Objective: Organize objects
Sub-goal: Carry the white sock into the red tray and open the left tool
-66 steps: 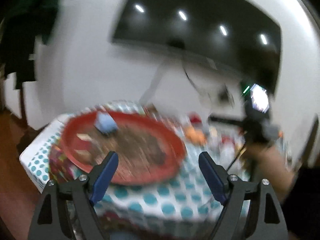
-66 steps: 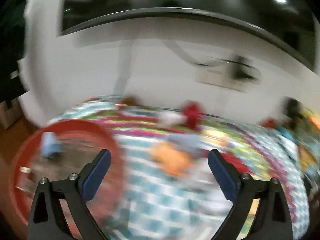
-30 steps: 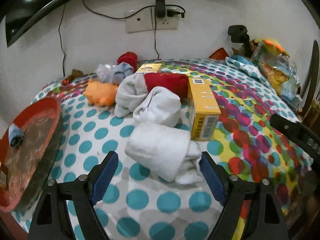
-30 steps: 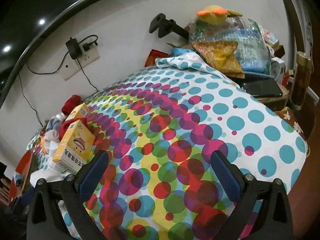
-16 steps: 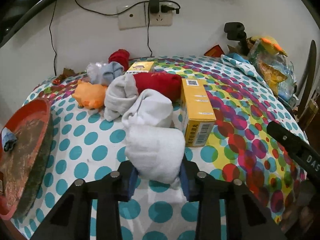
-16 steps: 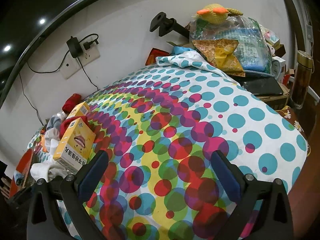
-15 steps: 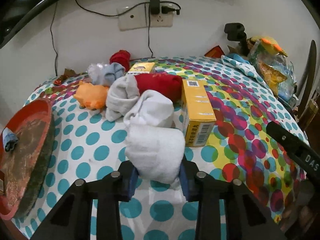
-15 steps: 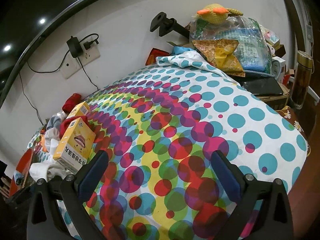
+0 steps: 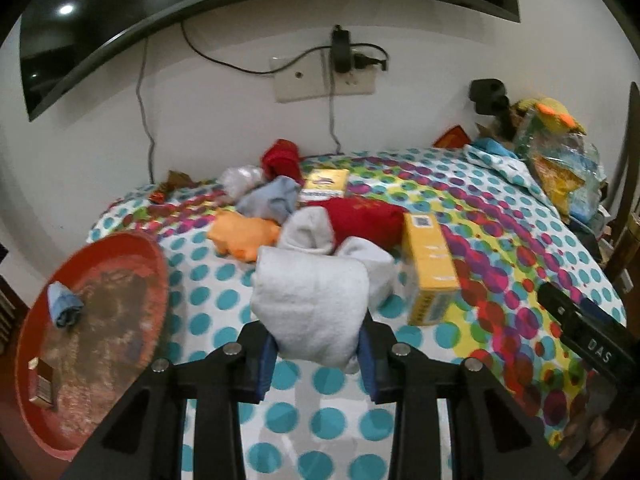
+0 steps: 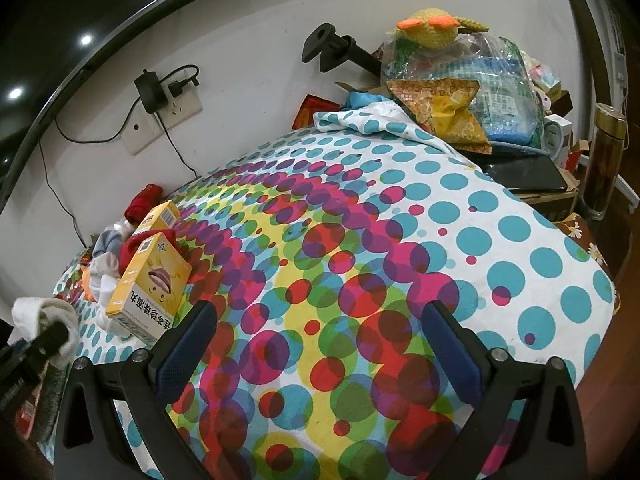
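Observation:
My left gripper (image 9: 316,354) is shut on a rolled white sock (image 9: 310,300) and holds it just above the dotted tablecloth (image 9: 500,216). The sock also shows at the far left of the right wrist view (image 10: 44,316). Behind it lie more white socks (image 9: 308,230), a red sock (image 9: 368,218), an orange cloth (image 9: 244,236), a grey-blue sock (image 9: 272,200) and two yellow boxes (image 9: 430,264). A red round tray (image 9: 148,256) at the left holds a blue sock (image 9: 64,310) and a small box (image 9: 42,384). My right gripper (image 10: 320,340) is open and empty over the cloth.
A heap of bags with a yellow knitted toy (image 10: 440,32) and a black stand (image 10: 336,50) crowd the far right corner. A wall socket with plugs and cables (image 9: 340,68) sits behind the table. A dark bottle (image 10: 606,160) stands beyond the right edge.
My left gripper closed on the rolled white sock and has lifted it slightly off the cloth. My right gripper has stayed open and nearly still.

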A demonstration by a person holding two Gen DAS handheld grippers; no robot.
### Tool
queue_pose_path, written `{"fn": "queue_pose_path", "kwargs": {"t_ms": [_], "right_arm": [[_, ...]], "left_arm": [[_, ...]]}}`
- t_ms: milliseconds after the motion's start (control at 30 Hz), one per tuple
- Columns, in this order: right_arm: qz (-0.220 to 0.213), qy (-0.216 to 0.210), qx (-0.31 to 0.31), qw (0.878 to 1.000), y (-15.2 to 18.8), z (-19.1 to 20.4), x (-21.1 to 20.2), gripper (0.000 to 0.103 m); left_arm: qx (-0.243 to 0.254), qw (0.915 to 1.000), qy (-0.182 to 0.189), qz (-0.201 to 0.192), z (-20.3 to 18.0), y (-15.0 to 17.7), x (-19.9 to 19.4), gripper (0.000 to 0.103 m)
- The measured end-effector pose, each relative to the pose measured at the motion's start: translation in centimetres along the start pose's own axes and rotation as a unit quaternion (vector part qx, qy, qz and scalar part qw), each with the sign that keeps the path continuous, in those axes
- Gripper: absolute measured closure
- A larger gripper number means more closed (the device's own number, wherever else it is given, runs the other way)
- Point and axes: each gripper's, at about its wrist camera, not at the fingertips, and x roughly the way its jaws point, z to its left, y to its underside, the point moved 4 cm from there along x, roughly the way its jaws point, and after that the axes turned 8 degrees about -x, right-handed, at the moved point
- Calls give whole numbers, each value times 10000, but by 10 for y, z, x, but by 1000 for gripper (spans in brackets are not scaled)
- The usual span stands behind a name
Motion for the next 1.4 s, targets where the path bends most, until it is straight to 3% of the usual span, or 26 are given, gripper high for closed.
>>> {"fn": "queue_pose_path", "kwargs": {"t_ms": [833,1267,1400], "right_arm": [[3,4,12,10000,0,-1,0,0],[8,15,5,10000,0,-1,0,0],[6,11,8,10000,0,-2,0,0]], "left_arm": [[-514,9936,-1009,-40,120,-24,3,69],[-1089,9840,-1398,192,207,-38,15,69],[-1447,9795,-1294,530,248,-53,27,68]]}}
